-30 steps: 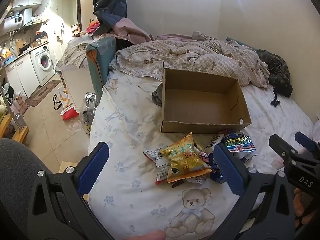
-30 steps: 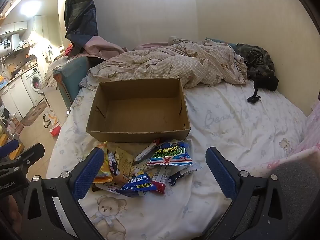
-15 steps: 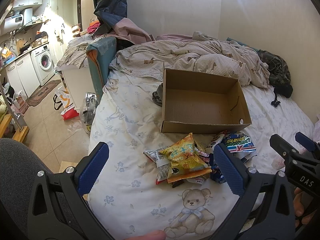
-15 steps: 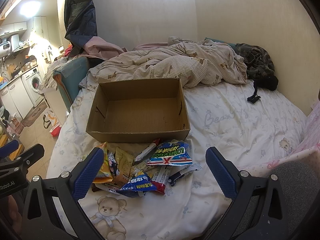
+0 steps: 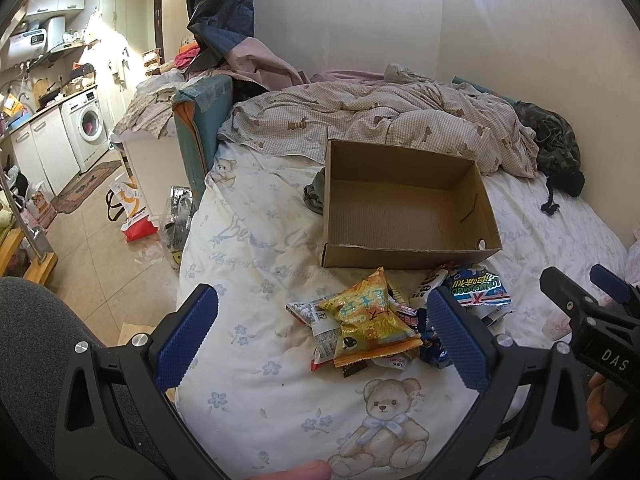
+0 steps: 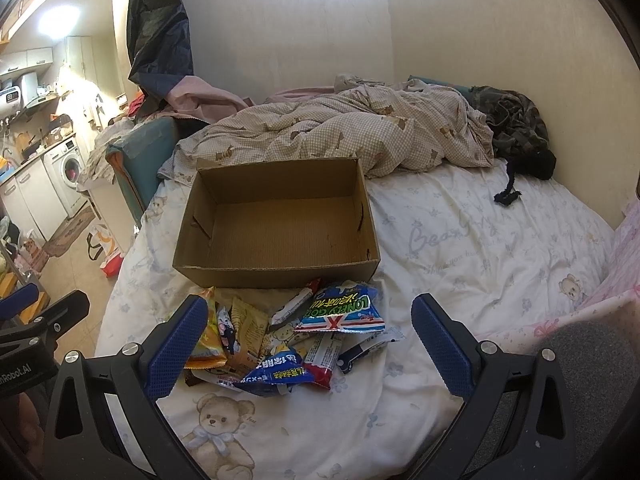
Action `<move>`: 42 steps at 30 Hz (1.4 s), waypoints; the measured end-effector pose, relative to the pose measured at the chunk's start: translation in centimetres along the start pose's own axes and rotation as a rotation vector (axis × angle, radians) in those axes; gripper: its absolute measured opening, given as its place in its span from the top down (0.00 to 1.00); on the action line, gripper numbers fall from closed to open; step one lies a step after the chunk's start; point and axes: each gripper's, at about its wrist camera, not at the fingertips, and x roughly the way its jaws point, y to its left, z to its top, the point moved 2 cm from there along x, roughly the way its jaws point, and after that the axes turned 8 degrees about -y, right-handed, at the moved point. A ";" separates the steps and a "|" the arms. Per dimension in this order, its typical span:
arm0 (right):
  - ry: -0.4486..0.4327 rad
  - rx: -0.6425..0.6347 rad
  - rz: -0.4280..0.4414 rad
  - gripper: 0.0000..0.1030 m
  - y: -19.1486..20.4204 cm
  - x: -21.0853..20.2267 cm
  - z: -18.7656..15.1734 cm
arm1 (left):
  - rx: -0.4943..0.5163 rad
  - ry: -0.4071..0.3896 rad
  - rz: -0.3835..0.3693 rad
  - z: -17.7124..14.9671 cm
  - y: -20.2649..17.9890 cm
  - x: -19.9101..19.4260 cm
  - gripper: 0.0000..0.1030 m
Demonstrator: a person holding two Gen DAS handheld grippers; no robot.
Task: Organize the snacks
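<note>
A pile of snack packets lies on the bed in front of an open, empty cardboard box [image 5: 404, 208] [image 6: 280, 220]. A yellow-orange bag [image 5: 368, 320] tops the pile's left side; a blue "Lonely God" bag [image 6: 340, 308] [image 5: 476, 288] lies on its right side. My left gripper [image 5: 320, 332] is open and empty, held above the bed before the pile. My right gripper [image 6: 308, 344] is open and empty, also above the near side of the pile. Each gripper shows at the edge of the other's view.
A rumpled checked quilt [image 5: 380, 124] and dark clothes [image 6: 516, 128] lie behind the box. The bed sheet [image 6: 480, 248] stretches right of the box. The bed's left edge drops to a tiled floor [image 5: 100, 248] with bags; a kitchen with a washing machine [image 5: 88, 128] is beyond.
</note>
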 end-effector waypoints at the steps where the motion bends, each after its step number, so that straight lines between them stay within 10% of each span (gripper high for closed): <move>1: 0.000 0.000 -0.002 0.00 0.0 0.0 0.0 | 0.002 -0.002 0.000 0.0 0.1 0.0 0.00; 32: 0.006 0.033 0.002 0.00 -0.7 0.1 0.1 | 0.005 0.000 0.001 -0.1 -0.4 -0.2 0.00; 42: 0.134 0.173 0.057 0.00 -4.3 2.9 2.2 | 0.012 0.067 0.004 2.4 0.5 1.9 0.00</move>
